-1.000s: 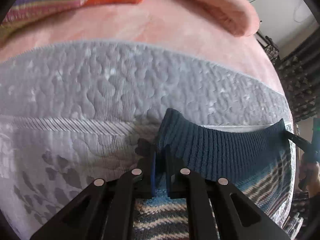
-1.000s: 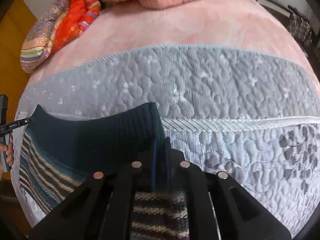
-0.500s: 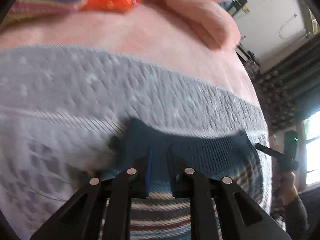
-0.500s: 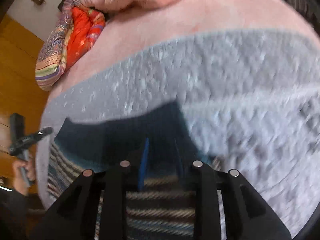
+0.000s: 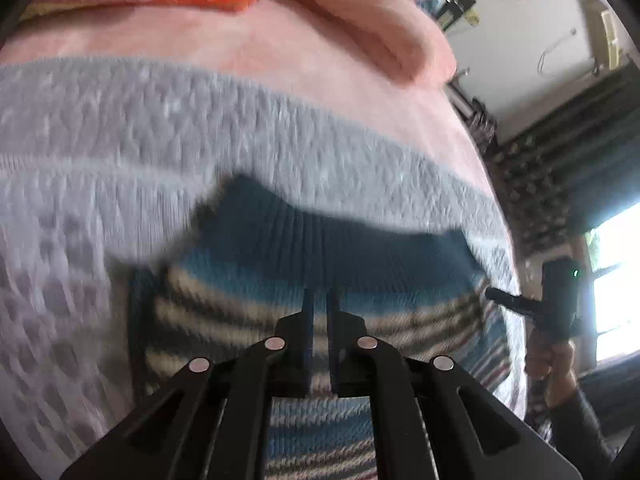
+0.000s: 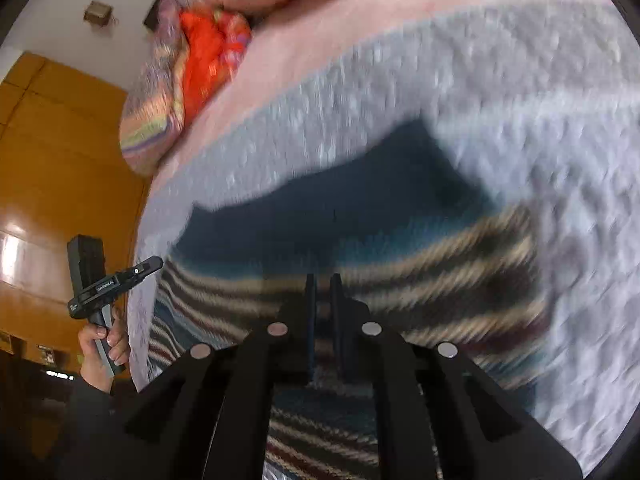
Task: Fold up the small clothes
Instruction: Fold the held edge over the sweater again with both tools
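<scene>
A striped knit sweater (image 5: 248,316) with a dark teal ribbed hem (image 5: 360,248) lies on the grey quilted cover (image 5: 200,128) of a bed. My left gripper (image 5: 319,298) hovers above the stripes, its fingers drawn to a narrow slit with nothing between them. The right wrist view shows the same sweater (image 6: 460,264) and dark hem (image 6: 360,216). There my right gripper (image 6: 322,280) also hangs over it, fingers close together and holding nothing. Each view shows the other gripper beyond the sweater's side, held by a hand: the right gripper (image 5: 493,294) and the left gripper (image 6: 156,264). Both views are motion-blurred.
A rolled pink blanket (image 5: 380,20) and a pink sheet (image 5: 240,40) lie beyond the quilt. An orange and striped pillow (image 6: 192,64) sits at the bed's far corner. A wooden wardrobe (image 6: 60,160) stands to the left; dark curtains (image 5: 580,140) and a bright window (image 5: 616,280) are to the right.
Both grippers let go of the dark hem they held a second ago and pulled back and up. The hem now lies flat on the quilt, farther ahead of the fingertips.
</scene>
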A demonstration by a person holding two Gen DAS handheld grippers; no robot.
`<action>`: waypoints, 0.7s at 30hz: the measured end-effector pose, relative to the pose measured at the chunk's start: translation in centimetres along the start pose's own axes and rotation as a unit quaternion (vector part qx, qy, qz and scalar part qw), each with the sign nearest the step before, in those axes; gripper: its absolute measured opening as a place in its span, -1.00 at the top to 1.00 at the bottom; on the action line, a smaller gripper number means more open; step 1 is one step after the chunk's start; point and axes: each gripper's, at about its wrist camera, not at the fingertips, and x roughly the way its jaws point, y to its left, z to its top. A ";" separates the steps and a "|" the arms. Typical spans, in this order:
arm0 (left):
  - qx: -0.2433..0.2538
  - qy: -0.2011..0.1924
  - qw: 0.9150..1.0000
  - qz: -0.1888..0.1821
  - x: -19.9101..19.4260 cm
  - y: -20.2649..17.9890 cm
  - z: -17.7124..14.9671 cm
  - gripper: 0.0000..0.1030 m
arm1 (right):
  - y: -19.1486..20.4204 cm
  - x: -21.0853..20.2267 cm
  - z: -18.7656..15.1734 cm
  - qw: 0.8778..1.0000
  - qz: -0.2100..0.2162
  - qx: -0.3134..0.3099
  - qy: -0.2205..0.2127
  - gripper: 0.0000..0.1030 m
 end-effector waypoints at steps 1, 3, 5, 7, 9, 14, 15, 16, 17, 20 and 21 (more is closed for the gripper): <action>0.002 0.011 1.000 0.028 0.9 0.5 -0.6 0.89 | -0.3 1.3 -0.5 1.000 -0.024 -0.002 0.011 0.93; -0.018 0.021 0.998 0.058 2.2 2.4 -1.1 0.96 | -1.1 2.3 -0.5 0.999 -0.036 0.002 0.010 1.00; -0.030 0.010 0.998 0.052 1.7 2.8 -1.2 0.97 | -1.2 2.2 -0.3 0.999 -0.031 0.023 0.007 1.00; -0.035 -0.012 0.999 0.031 -0.1 2.1 -1.6 0.94 | 0.1 0.9 -0.7 1.000 -0.022 0.007 -0.001 0.86; -0.018 -0.023 1.000 -0.011 -1.5 0.3 -2.8 0.93 | 1.8 -0.8 -2.3 1.000 0.015 -0.015 -0.006 0.86; 0.027 0.008 0.998 -0.051 -0.7 -3.4 -7.8 0.92 | 4.4 2.2 -7.0 0.997 0.059 -0.044 0.040 0.89; 0.022 0.013 0.999 -0.033 0.3 -2.9 -8.6 0.90 | 4.5 4.0 -7.8 0.997 0.044 -0.045 0.053 0.89; 0.012 0.014 1.000 -0.014 1.0 -2.2 -8.8 0.91 | 4.3 5.2 -8.2 0.997 0.026 -0.046 0.057 0.95; -0.002 0.018 1.000 -0.008 2.0 -1.1 -9.2 0.96 | 3.9 6.2 -8.3 0.997 0.013 -0.046 0.056 1.00; -0.028 0.008 0.999 -0.021 1.4 -0.7 -9.4 0.97 | 3.9 5.8 -8.0 0.998 0.022 -0.022 0.047 0.98; -0.014 0.002 0.999 -0.030 0.6 -1.6 -9.6 0.93 | 4.4 4.9 -8.2 0.998 0.027 -0.033 0.041 0.86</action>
